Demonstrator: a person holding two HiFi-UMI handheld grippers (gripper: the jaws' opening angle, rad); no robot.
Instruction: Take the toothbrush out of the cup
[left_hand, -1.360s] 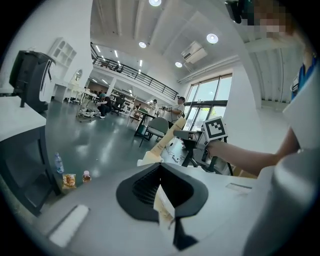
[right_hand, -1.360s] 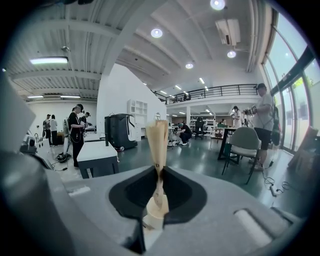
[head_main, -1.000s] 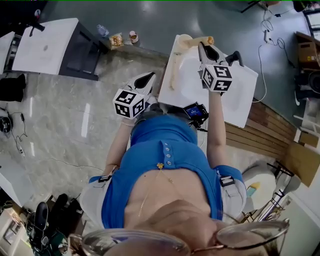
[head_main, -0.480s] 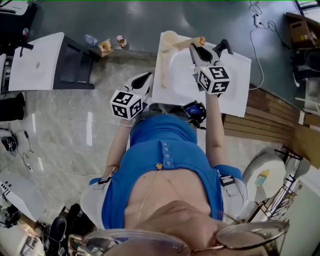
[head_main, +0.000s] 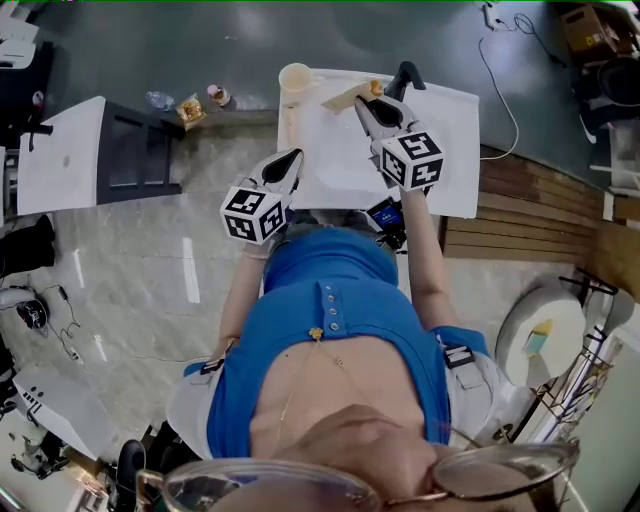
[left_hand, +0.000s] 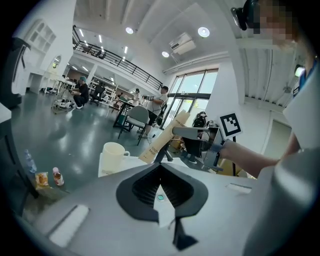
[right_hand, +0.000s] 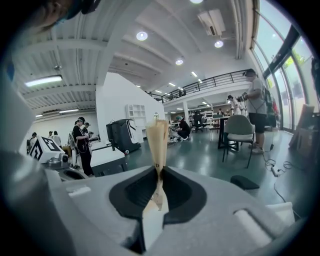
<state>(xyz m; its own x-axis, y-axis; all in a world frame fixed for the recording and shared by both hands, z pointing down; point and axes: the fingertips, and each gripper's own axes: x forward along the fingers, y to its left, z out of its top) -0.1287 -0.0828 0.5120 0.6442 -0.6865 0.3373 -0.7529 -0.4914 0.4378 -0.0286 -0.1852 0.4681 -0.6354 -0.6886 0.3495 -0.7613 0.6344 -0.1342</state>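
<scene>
Vs. a sec ago, the long tan cardboard-packed toothbrush (head_main: 345, 96) has come away from the cream, round, ceramic-looking cup (head_main: 296, 78). Back then its left end sat right by the cup rim; now there's a clear strip of white table (head_main: 440, 130) between them in the head view. The left gripper view agrees: the pack's low end hangs to the right of the cup, not in it. The whole table has also slid left in the head view, so some of that shift is the head turning, but the gap to the cup is real. The cup hasn't budged from the table's far left corner and is upright. The right gripper (head_main: 368, 103) has kept its hold throughout: its fingers (right_hand: 182, 195) are pinched on the pack, closed down to the pack's thin width, w/ the pack running up between them edge-on and tilted over the table's far edge. The left gripper (head_main: 292, 158) is off the table's near left edge, as before, fingers (left_hand: 142, 187) fully together on nothing. Judgement: the take-out looks essentially done. The toothbrush is clear of the cup and up in the air, so what's left is prob. just carrying it off or setting it down. Main risk is the flat pack twisting in such a narrow pinch.
</scene>
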